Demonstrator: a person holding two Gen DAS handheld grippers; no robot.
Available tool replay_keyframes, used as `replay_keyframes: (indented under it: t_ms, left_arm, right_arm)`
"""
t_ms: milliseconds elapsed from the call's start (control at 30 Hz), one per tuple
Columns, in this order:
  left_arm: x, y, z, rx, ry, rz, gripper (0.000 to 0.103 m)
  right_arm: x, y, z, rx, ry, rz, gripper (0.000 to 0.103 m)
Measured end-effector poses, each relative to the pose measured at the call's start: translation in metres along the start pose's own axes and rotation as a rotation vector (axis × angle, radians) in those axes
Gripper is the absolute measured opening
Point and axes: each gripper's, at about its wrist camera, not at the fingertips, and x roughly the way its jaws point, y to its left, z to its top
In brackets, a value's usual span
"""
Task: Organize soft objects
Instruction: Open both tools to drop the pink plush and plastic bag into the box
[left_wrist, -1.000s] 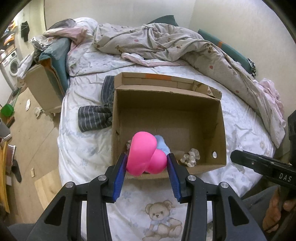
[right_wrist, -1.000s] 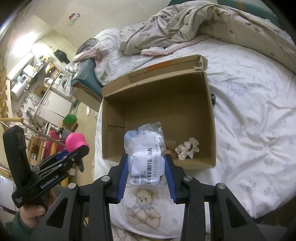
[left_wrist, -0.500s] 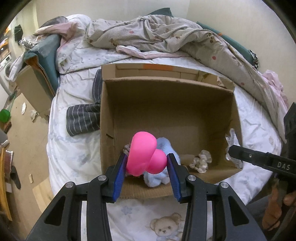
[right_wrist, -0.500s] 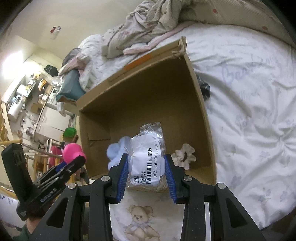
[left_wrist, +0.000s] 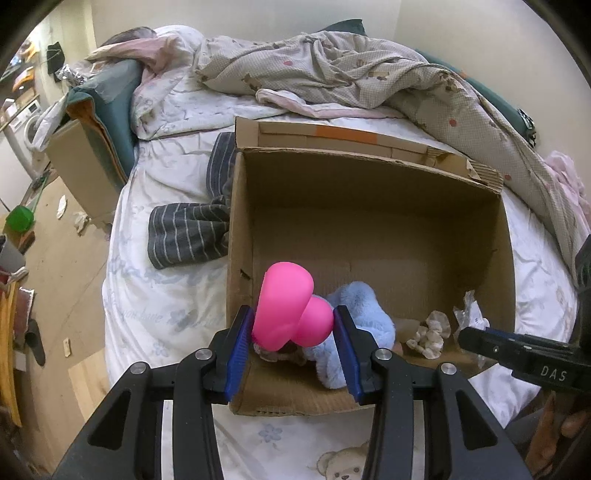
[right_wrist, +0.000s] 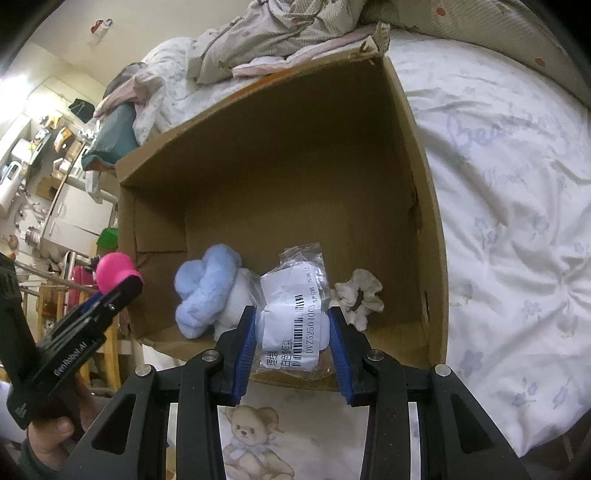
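"DAS" is read on the right gripper (left_wrist: 476, 338) in the left view; "GenRobot.AI" on the left gripper (right_wrist: 129, 288) in the right view; a pink toy (left_wrist: 290, 310) is held by the left fingers, a labelled bag (right_wrist: 293, 317) by the right.

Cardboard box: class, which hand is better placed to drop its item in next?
Likely right: its gripper holds the plastic packet over the cardboard box floor; the left's pink toy hangs at the near-left corner.
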Motion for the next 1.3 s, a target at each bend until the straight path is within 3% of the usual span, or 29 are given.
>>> replay_keyframes:
  t_ms: [267,667,733,867,1000,1067,1233,1300]
  left_arm:
    - [0.005,-0.002,-0.002,0.019,0.01,0.03,0.04]
    - [0.004,0.001,-0.004,-0.013,0.027,-0.008,0.042]
    - [0.004,0.0,-0.004,-0.003,0.034,-0.007,0.061]
    - [0.003,-0.006,-0.004,0.022,0.03,0.007,0.063]
    - [-0.005,-0.005,0.0,0.009,-0.012,0.007,0.063]
    - [-0.01,-0.004,0.001,-0.004,-0.027,0.001,0.063]
    - [-0.028,-0.005,0.003,-0.008,-0.111,0.019,0.063]
    - [-0.035,-0.009,0.004,0.02,-0.14,0.026,0.067]
  right_arm:
    - [0.005,0.001,-0.003,-0.008,0.008,0.013,0.04]
    - [0.001,0.003,-0.003,-0.013,-0.01,0.044,0.04]
    - [-0.001,0.001,-0.003,-0.007,-0.019,0.052,0.04]
    - [-0.005,0.001,-0.003,-0.019,-0.039,0.037,0.042]
    - [-0.012,0.002,-0.002,-0.024,-0.073,0.044,0.054]
    - [-0.019,0.002,-0.001,-0.024,-0.106,0.047,0.071]
    - [-0.038,0.003,0.002,-0.024,-0.195,0.051,0.079]
    - [-0.047,0.004,0.002,-0.026,-0.235,0.05,0.081]
